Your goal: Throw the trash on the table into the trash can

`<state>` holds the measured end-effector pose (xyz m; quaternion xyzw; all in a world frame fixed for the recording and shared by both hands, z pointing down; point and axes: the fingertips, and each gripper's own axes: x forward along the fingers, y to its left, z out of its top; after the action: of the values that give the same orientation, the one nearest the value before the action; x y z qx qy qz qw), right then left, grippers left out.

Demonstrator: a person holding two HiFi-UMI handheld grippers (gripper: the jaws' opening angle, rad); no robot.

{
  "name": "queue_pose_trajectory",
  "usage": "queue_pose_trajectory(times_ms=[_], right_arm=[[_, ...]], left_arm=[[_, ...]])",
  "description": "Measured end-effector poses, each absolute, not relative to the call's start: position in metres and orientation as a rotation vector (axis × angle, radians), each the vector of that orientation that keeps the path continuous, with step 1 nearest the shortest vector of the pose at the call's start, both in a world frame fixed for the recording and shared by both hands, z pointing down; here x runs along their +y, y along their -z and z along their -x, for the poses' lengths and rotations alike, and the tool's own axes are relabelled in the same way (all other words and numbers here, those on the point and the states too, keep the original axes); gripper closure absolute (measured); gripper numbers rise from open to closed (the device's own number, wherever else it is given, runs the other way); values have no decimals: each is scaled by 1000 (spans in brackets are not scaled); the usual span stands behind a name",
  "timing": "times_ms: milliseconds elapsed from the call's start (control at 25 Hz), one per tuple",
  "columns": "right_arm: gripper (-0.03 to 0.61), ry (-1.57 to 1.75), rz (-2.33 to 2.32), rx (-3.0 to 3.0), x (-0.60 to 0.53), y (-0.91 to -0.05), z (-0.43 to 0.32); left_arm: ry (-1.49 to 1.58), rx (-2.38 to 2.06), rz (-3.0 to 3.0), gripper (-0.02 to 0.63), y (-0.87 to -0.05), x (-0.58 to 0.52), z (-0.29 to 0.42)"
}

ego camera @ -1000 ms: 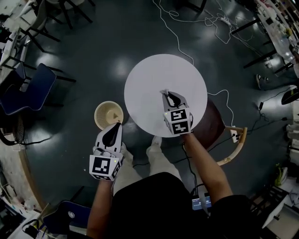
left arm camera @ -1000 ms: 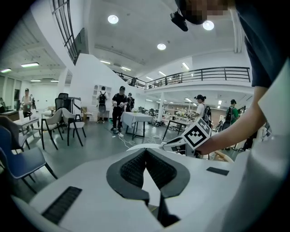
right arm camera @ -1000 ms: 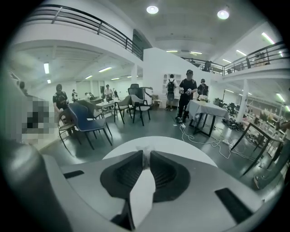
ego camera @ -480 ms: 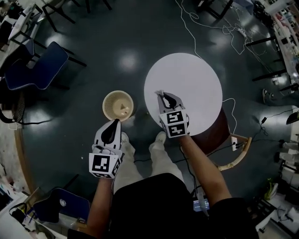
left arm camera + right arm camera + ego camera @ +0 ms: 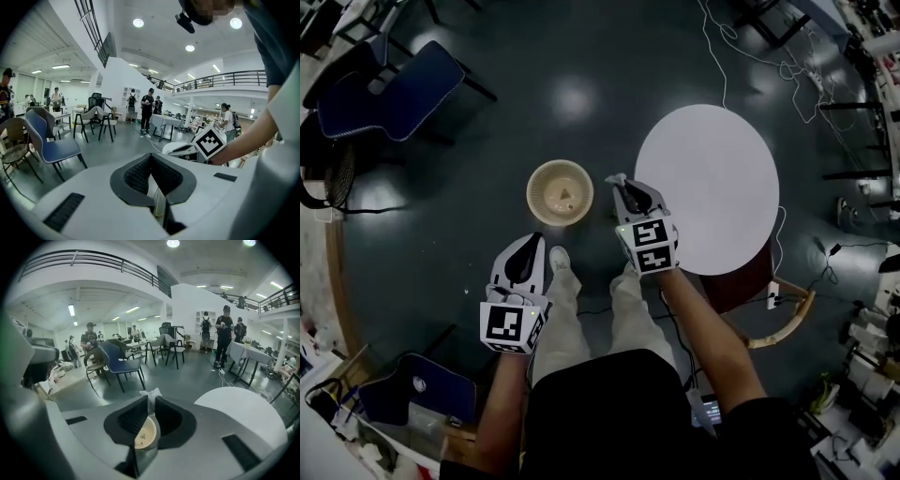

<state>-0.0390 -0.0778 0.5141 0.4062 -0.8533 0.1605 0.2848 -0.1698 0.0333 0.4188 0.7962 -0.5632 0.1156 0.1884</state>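
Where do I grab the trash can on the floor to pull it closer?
Pinch the near rim of the trash can, coming straight down from above with the left gripper. It stands upright with its mouth open, so one jaw likely fits inside the wall, one outside.

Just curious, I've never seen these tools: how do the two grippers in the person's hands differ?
The right gripper pinches a white scrap in its fingers; the left gripper is shut on nothing. The right gripper is beside the trash can, the left gripper nearer the person's shoe. Both carry a marker cube.
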Motion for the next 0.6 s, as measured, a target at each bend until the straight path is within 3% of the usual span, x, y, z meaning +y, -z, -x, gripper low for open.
queue_pose_trajectory(times_ms=[600], right_arm=[[518, -508, -1027, -2243, -89, -601, 143]], left_arm=[[-385, -1528, -2203, 598, -489, 7, 259]])
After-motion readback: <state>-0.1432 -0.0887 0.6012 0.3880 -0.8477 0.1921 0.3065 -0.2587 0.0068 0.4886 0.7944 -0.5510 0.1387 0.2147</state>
